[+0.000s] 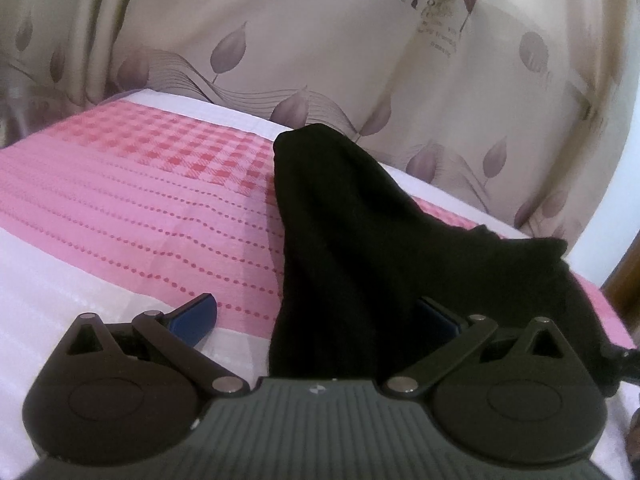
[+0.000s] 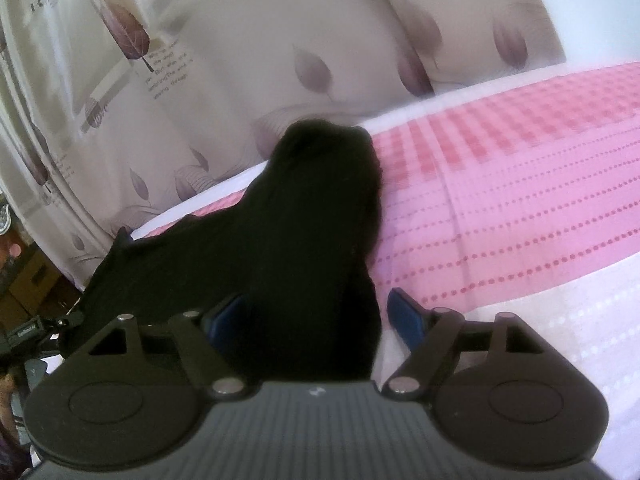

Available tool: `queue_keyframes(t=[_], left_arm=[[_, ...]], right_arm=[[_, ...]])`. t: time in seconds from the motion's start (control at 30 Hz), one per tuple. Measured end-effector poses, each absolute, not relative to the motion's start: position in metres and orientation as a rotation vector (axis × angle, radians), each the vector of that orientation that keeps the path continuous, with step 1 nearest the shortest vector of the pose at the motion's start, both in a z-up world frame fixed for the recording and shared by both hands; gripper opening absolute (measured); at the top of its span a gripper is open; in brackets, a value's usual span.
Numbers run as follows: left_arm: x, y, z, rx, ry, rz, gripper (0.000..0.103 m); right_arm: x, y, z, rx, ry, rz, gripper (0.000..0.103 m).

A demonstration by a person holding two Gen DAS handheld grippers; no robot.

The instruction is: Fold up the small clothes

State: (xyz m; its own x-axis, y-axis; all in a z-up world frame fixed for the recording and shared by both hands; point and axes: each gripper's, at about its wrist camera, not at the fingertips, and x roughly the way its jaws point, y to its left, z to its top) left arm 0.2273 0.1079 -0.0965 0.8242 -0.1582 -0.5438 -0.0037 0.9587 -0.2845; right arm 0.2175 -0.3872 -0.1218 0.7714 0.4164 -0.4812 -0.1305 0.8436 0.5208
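Watching: a black garment [image 1: 344, 248] lying on the pink bedspread [image 1: 132, 208], both grippers parked at its near end, and the fold looks barely under way.

Garment: dark, soft, bunched into a long hump that runs from the grippers toward the far edge of the bedspread; a flatter flap spreads off to one side, toward the bedspread's edge. What kind of garment it is cannot be told.

Left gripper [image 1: 316, 318]: jaws spread wide. Its left blue finger [image 1: 192, 314] sits on bare bedspread beside the garment; the other finger is half lost against the black cloth. The near end of the garment lies between the fingers, nothing pinched that I can see.

Right gripper [image 2: 316, 314]: jaws spread too. One blue finger [image 2: 406, 314] stands clear of the garment on the bedspread; the other sits right against the cloth. The garment's near end runs between them, unpinched.

Progress: early, by my reading. The garment is lumpy and uneven, no neat edges, no tidy stacked layers. Maybe a rough doubling in the hump, but I cannot tell.

Left to do: likely take hold of the near end, smooth or turn it over, square it up.

Containers: none in view, no basket, drawer or box near the garment, so nothing to report inside one.

Backdrop: leaf-print curtain [image 1: 320, 52] hanging just beyond the bedspread's far edge.
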Motion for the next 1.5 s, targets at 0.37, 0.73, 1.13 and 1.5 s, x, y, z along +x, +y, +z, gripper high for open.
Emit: queue_keyframes(t=[0.37, 0.73, 1.13, 1.5], left_arm=[[0.229, 0.099, -0.097, -0.213, 0.609, -0.047, 0.103], [0.231, 0.088, -0.097, -0.142, 0.623, -0.015, 0.103], [0.236, 0.091, -0.093, -0.13, 0.668, -0.07, 0.103], [0.293, 0.134, -0.088, -0.288, 0.756, -0.33, 0.095]], right_arm=[[0.214, -0.383, -0.12, 0.459, 0.624, 0.296, 0.078], [0.213, -0.378, -0.118, 0.426, 0.626, 0.284, 0.079], [0.212, -0.369, -0.114, 0.355, 0.64, 0.275, 0.103], [0.211, -0.387, -0.118, 0.478, 0.623, 0.317, 0.103]])
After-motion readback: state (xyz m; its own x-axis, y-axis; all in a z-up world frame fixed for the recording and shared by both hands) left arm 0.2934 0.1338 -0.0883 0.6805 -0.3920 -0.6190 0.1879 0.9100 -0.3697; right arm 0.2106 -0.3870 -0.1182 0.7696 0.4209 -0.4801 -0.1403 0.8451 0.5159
